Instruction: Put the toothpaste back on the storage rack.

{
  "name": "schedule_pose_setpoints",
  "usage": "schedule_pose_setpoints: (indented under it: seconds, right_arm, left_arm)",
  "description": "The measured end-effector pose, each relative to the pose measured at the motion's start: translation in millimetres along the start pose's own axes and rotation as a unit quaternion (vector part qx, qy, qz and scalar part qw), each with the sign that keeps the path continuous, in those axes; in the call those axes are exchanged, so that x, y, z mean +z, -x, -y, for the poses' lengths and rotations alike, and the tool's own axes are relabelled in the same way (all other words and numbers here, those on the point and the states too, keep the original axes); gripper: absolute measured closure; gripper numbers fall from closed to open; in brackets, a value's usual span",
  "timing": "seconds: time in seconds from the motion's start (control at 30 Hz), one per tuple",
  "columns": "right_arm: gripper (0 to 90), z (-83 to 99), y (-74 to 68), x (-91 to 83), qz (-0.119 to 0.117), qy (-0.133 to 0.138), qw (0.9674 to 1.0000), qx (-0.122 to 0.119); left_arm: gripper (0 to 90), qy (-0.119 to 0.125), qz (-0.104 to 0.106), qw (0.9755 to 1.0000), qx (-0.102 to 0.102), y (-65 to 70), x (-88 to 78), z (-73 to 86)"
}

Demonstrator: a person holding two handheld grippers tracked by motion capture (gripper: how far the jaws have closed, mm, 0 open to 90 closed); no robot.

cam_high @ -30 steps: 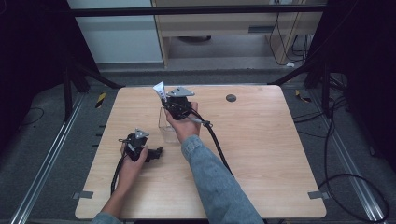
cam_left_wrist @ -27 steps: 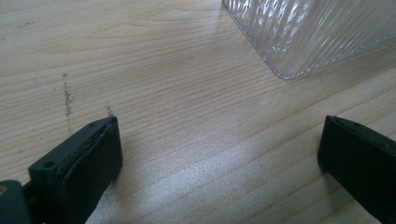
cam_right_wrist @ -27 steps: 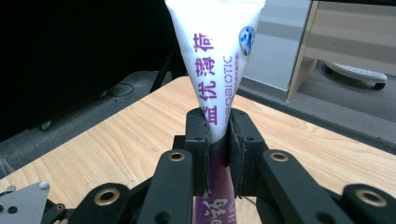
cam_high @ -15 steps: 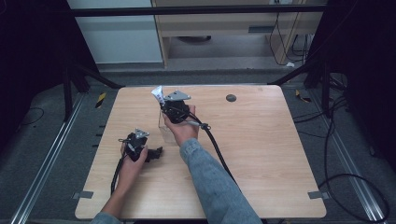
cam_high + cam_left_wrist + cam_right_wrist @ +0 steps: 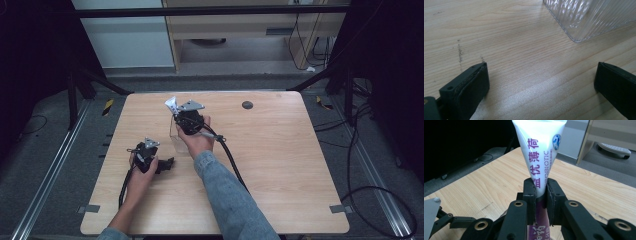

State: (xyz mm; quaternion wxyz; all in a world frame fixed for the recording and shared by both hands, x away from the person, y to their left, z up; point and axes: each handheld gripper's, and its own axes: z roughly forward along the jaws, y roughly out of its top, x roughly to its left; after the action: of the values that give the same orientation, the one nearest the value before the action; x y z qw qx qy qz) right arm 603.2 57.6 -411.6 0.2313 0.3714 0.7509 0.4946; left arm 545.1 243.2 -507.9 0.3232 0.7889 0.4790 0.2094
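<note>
A: What is the right tool [image 5: 540, 192] doing?

B: Its two black jaws are clamped on a white and purple tube [image 5: 539, 150], pinching it near the narrow middle. The wide flat end of the tube stands up above the jaws. In the high view the right tool [image 5: 176, 107] sits at the far middle of the tabletop [image 5: 280, 165], with the tube [image 5: 171, 104] poking out toward the far left.

A: And the left tool?

B: The left tool [image 5: 541, 82] is spread wide with nothing between the jaws, just bare wood. From above, the left tool [image 5: 167, 163] lies low near the person's left hand [image 5: 140, 167], closer to the near left edge.

A: Anything close by?

B: A clear ribbed glass container [image 5: 586, 17] stands just ahead of the left tool, apart from both jaws. In the high view the container [image 5: 176, 134] sits directly under the right tool, between the two hands. A small dark round disc [image 5: 247, 105] lies well apart, toward the far right.
</note>
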Motion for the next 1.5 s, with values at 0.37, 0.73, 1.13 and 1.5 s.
schedule_pose_setpoints:
  seconds: [0.37, 0.73, 1.13, 1.5]
  right_arm:
    - [79.3, -0.7, -1.1, 0.2, 0.003, -0.009, 0.9999, 0.007]
    - [79.1, 0.2, -4.2, 4.0, 0.007, -0.019, 0.9998, 0.008]
    - [78.7, -5.8, -6.1, 8.2, 0.012, -0.039, 0.9991, 0.005]
    - [78.5, -8.3, -3.0, 11.1, 0.010, -0.050, 0.9987, 0.010]
  left_arm:
    - [0.0, 0.000, 0.000, 1.0000, 0.000, 0.0, 0.2, -0.1]
    - [0.0, 0.000, 0.000, 1.0000, 0.000, 0.0, 0.2, -0.1]
    - [0.0, 0.001, 0.001, 1.0000, -0.001, 0.1, 0.4, -0.1]
    - [0.0, 0.001, 0.001, 1.0000, -0.001, 0.1, 0.4, -0.1]
